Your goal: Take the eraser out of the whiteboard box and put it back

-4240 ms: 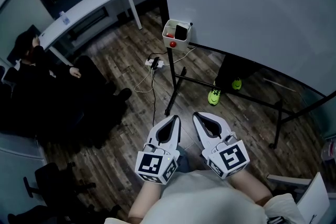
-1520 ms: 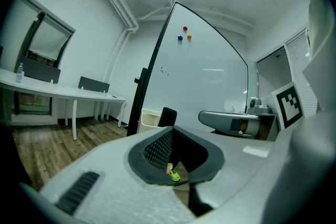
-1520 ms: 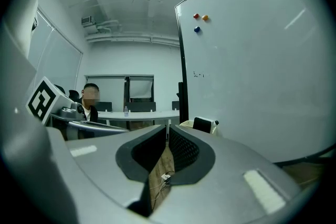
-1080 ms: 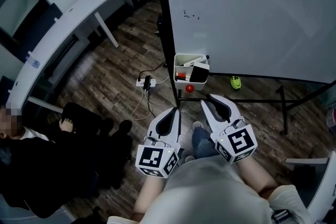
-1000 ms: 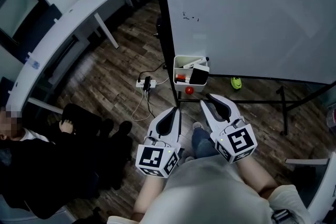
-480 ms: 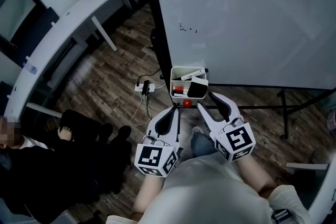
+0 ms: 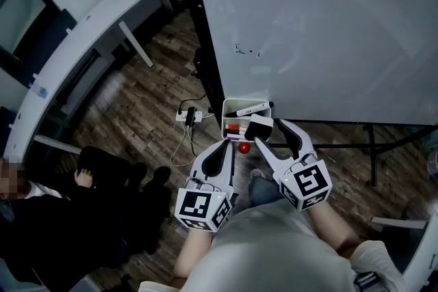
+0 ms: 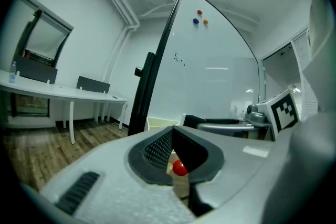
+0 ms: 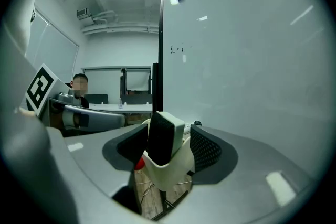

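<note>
The white whiteboard box (image 7: 229,113) hangs on the black post at the whiteboard's lower left corner. The eraser (image 7: 259,128), black felt with a white back, stands upright in it (image 9: 163,134). My right gripper (image 7: 272,133) reaches to the box with its jaws on either side of the eraser (image 9: 169,135). The jaws have just been opening and do not press on it. My left gripper (image 7: 225,149) is shut with nothing in it, just left of and below the box (image 8: 172,132). A red ball (image 7: 243,146) sits under the box.
A white marker (image 7: 245,109) and a red one (image 7: 234,127) lie in the box. The whiteboard (image 7: 328,24) fills the upper right, and its black stand bar (image 7: 342,144) crosses the floor. A power strip (image 7: 187,115) lies on the wood floor. A seated person in dark clothes (image 7: 68,215) is at lower left, a curved white desk (image 7: 82,31) behind.
Both grippers have moved forward towards the box. The right jaws, nearly together a second ago, have spread wide and now flank the eraser. The left gripper stays shut.
</note>
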